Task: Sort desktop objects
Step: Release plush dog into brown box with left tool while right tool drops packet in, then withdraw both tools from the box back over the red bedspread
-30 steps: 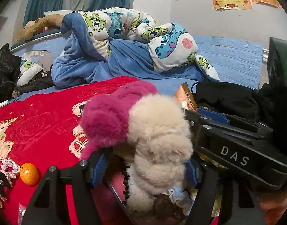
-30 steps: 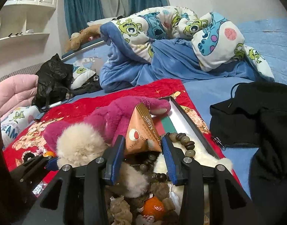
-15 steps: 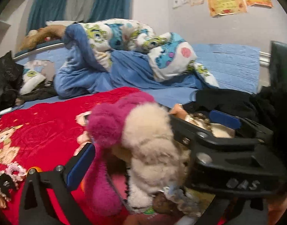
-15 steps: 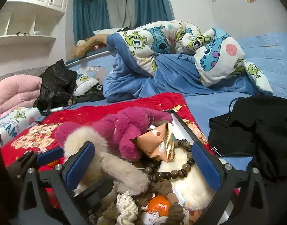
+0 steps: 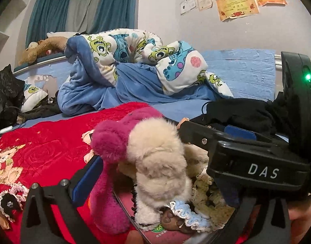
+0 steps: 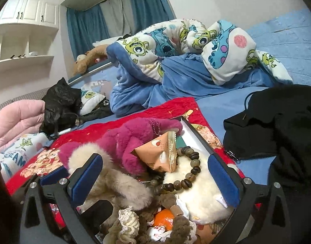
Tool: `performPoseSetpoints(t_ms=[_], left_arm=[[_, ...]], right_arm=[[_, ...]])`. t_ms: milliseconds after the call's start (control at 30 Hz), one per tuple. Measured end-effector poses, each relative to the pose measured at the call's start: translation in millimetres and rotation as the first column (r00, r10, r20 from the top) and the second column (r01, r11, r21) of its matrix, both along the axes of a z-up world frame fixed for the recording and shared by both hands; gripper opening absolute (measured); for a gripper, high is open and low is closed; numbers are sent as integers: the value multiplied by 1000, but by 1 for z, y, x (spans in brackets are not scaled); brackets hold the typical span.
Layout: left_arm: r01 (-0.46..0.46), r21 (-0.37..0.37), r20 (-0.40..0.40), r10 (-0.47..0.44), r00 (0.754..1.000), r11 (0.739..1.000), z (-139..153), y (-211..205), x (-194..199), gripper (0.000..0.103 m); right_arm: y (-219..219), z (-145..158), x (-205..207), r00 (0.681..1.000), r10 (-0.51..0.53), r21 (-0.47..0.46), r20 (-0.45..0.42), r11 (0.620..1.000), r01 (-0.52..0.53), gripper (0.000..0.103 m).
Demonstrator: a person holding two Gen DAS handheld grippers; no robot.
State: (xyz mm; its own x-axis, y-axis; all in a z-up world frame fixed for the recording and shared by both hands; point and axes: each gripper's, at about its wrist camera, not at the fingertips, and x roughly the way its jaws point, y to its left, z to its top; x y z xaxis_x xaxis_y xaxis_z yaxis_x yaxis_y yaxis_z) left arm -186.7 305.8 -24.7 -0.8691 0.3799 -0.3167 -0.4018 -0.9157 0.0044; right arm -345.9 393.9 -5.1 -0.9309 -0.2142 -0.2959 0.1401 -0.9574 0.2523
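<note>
Both tools hung released: the right tool [image 6: 153,174] over the heaped tray [image 6: 198,136], the left tool [image 5: 155,172] beside it. One orange [image 6: 164,219], one bead bracelet [image 6: 186,174], one foil sachet [image 6: 161,154] and one magenta plush [image 6: 135,144] lay there. Likely light and soft, the plush suited a grip mid-body.

1. I see a magenta plush toy [image 6: 135,142] next to a cream fluffy toy [image 5: 157,158].
2. Snack pouch [image 6: 155,154] is peach-orange w/ a gold ribbed edge.
3. Bead bracelet [image 6: 188,174]: dark brown & olive beads.
4. Tangerine [image 6: 164,219] is bright orange.
5. Red blanket [image 5: 43,142] w/ rose texture & cartoon prints.
6. Duvet [image 6: 175,40] is white w/ green & blue monsters, blue lining.
7. Gripper pads [image 6: 87,179] are blue on a black frame.
</note>
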Motion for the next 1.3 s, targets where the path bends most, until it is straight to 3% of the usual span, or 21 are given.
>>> performPoseSetpoints(t_ms=[433,567,700,1033,1300], left_arm=[[0,101,-70,7,997,995,12,-25,17,103],[-9,143,-130,27,991,990,21,-42,37,103],[2,140,-102,12,995,990,29,-57,48,103],[-110,128,-74,120,990,986,27,-134,89,103],[-247,71,-56,251,966,966,21,-213,107,103]], right_arm=[[17,2,24,997,-58,-84,-44,995,54,103],[21,6,33,993,-102,-100,-52,990,96,103],[19,13,45,990,-127,-92,-63,988,121,103],[-30,33,85,992,-33,-58,-120,998,26,103],[-94,44,97,987,84,-27,-137,996,-88,103]])
